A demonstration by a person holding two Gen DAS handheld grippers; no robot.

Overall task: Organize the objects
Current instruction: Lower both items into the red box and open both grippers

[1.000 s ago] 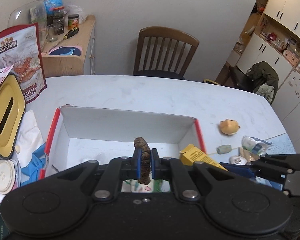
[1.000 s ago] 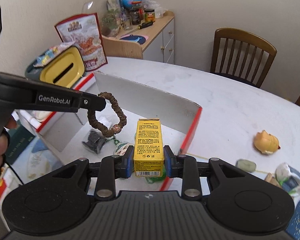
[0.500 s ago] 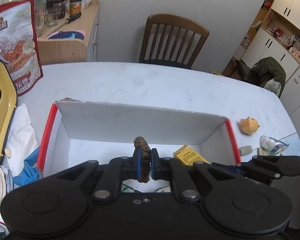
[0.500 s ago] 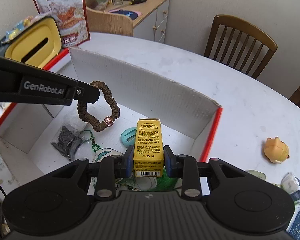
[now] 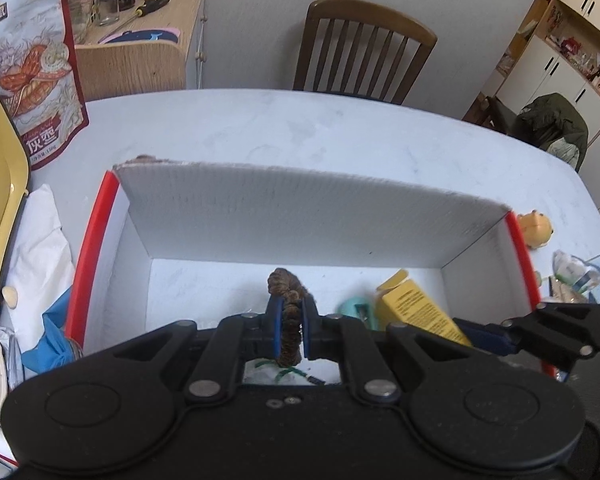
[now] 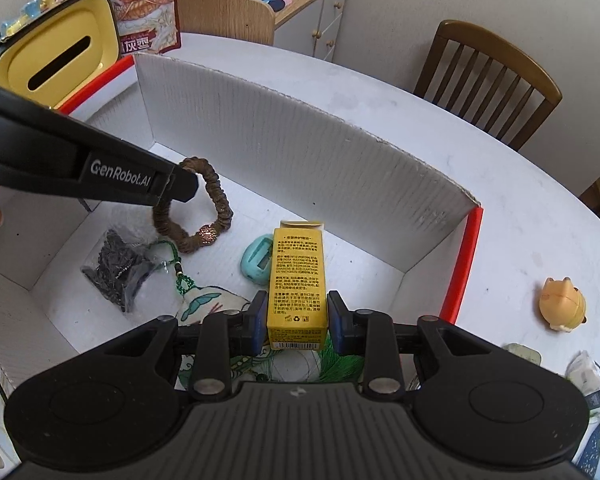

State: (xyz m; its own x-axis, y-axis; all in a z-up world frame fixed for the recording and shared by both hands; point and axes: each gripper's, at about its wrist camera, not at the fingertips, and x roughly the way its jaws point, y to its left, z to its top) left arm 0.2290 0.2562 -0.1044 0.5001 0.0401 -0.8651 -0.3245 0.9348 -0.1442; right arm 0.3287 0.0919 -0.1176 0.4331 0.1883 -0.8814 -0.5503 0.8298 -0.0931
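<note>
While the left gripper (image 5: 288, 322) pinches a brown hair tie (image 5: 286, 292) over the white box (image 5: 300, 216), lowering it near the floor before letting go would suit; a chair (image 5: 360, 44) stands at twelve o'clock beyond the pale desk (image 5: 340, 128). From the right view, the right gripper (image 6: 298, 322) clamps a yellow carton (image 6: 299, 276) inside the box, best laid flat beside the teal sharpener (image 6: 256, 260); a toy (image 6: 562, 304) sits at three o'clock.

White box (image 6: 260, 128) with red edges, yellow carton (image 6: 298, 280) printed in black, brown scrunchie (image 6: 216, 200), mint sharpener (image 6: 256, 260), white worktop (image 5: 300, 128)
</note>
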